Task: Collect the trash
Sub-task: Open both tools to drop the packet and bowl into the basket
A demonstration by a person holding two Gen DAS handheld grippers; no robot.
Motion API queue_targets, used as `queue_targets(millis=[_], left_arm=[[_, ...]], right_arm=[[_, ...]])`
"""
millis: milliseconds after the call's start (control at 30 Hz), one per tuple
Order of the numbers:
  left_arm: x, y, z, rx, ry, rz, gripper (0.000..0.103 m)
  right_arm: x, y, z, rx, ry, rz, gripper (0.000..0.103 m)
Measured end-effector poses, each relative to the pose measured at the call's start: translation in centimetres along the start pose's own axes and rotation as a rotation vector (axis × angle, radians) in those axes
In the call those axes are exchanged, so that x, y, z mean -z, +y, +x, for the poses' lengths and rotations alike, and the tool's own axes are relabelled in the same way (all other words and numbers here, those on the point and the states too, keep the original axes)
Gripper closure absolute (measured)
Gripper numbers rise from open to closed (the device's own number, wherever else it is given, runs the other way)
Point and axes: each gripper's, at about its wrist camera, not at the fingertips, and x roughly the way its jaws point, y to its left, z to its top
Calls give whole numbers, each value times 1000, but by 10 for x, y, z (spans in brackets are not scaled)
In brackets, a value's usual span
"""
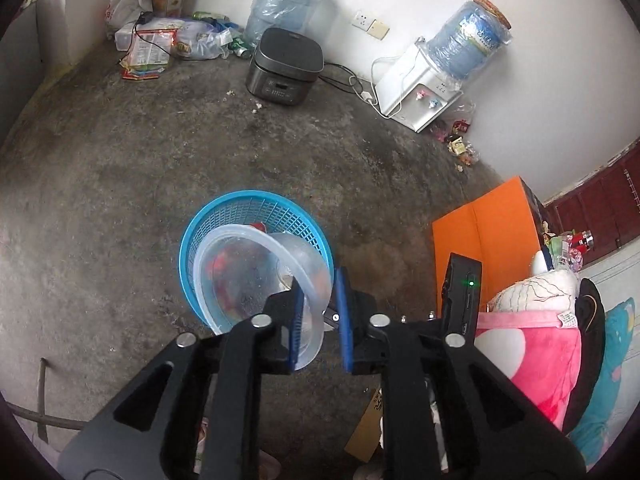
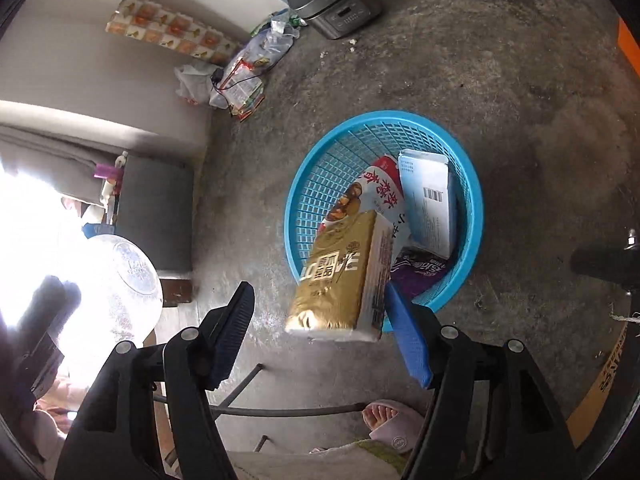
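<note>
A blue mesh basket (image 1: 256,208) (image 2: 472,200) stands on the concrete floor. Over its near rim hangs a clear plastic bowl (image 1: 240,272) (image 2: 124,276). The bowl's rim runs between the blue pads of my left gripper (image 1: 319,276), which is open; the right pad stands off the plastic. My right gripper (image 2: 318,286) is open wide above the basket's near edge. A gold carton (image 2: 340,276) tilts between its fingers, next to the right one and far from the left. In the basket lie a white box (image 2: 430,196), a red-and-white packet (image 2: 380,184) and a purple wrapper (image 2: 420,272).
A dark rice cooker (image 1: 284,66), a water dispenser (image 1: 416,92) and a big water jug (image 1: 280,4) line the far wall. Wrappers and bags (image 1: 168,44) are heaped in the corner. An orange board (image 1: 488,236) and pink bedding (image 1: 532,360) are on the right. A slippered foot (image 2: 384,420) is near.
</note>
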Motion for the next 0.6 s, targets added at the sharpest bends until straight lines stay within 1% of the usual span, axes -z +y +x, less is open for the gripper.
queue_targets(millis=[33,67,133,200,267,367,433,500,533,600], left_arm=[[-2,4,14,-1,32,-19,56],[-2,8,24,-4,50,-41,56],[1,11,32,23,64,-64,56],[6,11,26,50,43,-62,56],[9,8,17,40,23,-38,56],[13,5,-8,31,-23,-29,56],[17,3,-32,34,-70,-25,56],[25,-1,-63,26,-149,-10,55],[31,-2,-79,12,-199,-1,48],[46,-4,-112,-34,-298,17,38]], right_arm=[[-3,-9,10,18,16,26,37],[-4,-19,18,35,30,58,37],[-1,-34,22,34,31,106,37],[4,-37,19,33,23,101,37],[7,-37,16,42,14,83,37],[8,-30,8,46,-3,60,37],[9,-20,1,41,-20,36,37],[10,-6,-6,32,-38,-6,37],[12,3,-10,22,-45,-32,37],[18,23,-19,0,-59,-89,37]])
